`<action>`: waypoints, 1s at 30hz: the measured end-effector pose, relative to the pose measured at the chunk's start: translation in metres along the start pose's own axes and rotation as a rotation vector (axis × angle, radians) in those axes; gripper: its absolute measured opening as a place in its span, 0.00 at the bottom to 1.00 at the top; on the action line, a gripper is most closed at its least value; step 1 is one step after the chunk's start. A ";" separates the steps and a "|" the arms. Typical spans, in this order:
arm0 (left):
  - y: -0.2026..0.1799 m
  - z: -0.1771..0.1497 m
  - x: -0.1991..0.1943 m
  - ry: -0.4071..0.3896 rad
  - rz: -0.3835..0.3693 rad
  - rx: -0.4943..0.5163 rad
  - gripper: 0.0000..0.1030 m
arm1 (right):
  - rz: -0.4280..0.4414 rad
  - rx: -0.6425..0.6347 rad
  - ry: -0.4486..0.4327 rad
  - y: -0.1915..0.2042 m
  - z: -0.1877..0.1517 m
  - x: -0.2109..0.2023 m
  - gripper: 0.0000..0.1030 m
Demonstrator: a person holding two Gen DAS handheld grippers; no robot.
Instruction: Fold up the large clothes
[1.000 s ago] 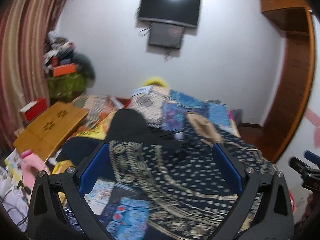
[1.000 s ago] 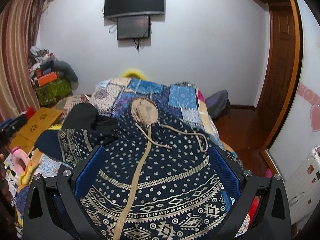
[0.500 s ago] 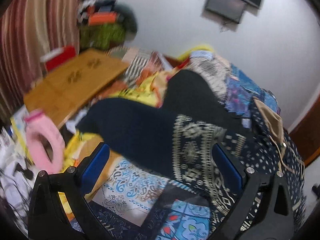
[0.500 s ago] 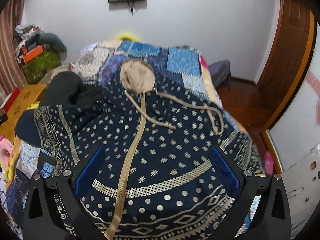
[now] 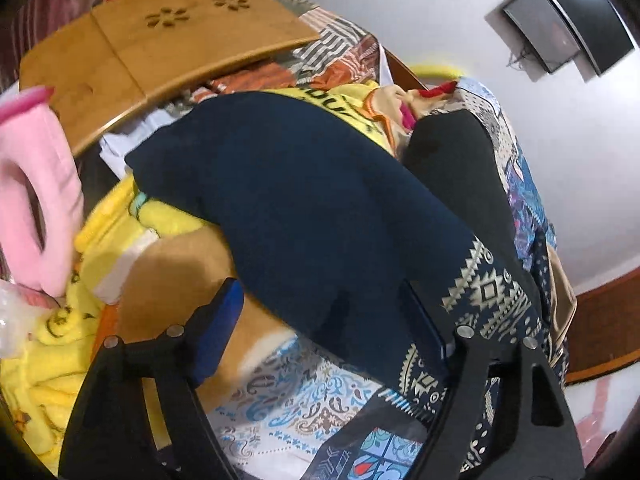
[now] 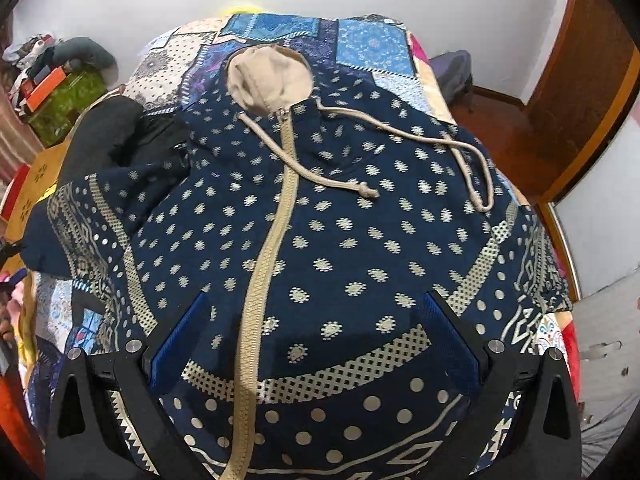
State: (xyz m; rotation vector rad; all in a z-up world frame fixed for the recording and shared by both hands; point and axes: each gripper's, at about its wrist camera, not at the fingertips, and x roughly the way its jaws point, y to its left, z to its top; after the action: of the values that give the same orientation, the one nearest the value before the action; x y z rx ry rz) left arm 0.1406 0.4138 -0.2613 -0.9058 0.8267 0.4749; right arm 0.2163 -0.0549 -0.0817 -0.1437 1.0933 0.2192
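Observation:
A navy hoodie (image 6: 340, 240) with beige dots, a beige zip and a beige-lined hood (image 6: 268, 80) lies front up, spread on the bed. Its left sleeve (image 5: 312, 208), plain navy toward the cuff, stretches out over the bed's left side. My left gripper (image 5: 324, 316) is open, just above that sleeve with the jaws on either side of it. My right gripper (image 6: 312, 332) is open, hovering over the hoodie's lower front, empty.
The bed has a patchwork quilt (image 6: 372, 44). A black garment (image 6: 108, 136) lies by the hoodie's left shoulder. A wooden lap table (image 5: 152, 44), a pink seat (image 5: 36, 196) and yellow blankets (image 5: 60, 360) crowd the left. A wooden door (image 6: 580, 92) stands right.
My left gripper has swung left and dropped down close over the sleeve. My right gripper has lowered and tipped down toward the hoodie's front. Both stayed open.

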 end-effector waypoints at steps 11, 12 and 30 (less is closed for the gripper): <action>0.000 0.013 0.008 -0.054 0.118 0.054 0.17 | 0.118 0.009 -0.012 0.003 -0.007 -0.013 1.00; -0.002 0.012 0.006 -0.062 0.119 0.062 0.13 | 0.127 0.022 -0.005 0.001 -0.006 -0.013 1.00; -0.122 -0.006 -0.080 -0.239 -0.043 0.345 0.04 | 0.027 0.015 -0.004 -0.013 -0.007 -0.017 0.99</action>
State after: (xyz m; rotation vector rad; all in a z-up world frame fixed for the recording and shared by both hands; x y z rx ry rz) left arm 0.1716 0.3398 -0.1392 -0.5348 0.6435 0.3792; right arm 0.2054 -0.0708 -0.0695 -0.1155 1.0936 0.2356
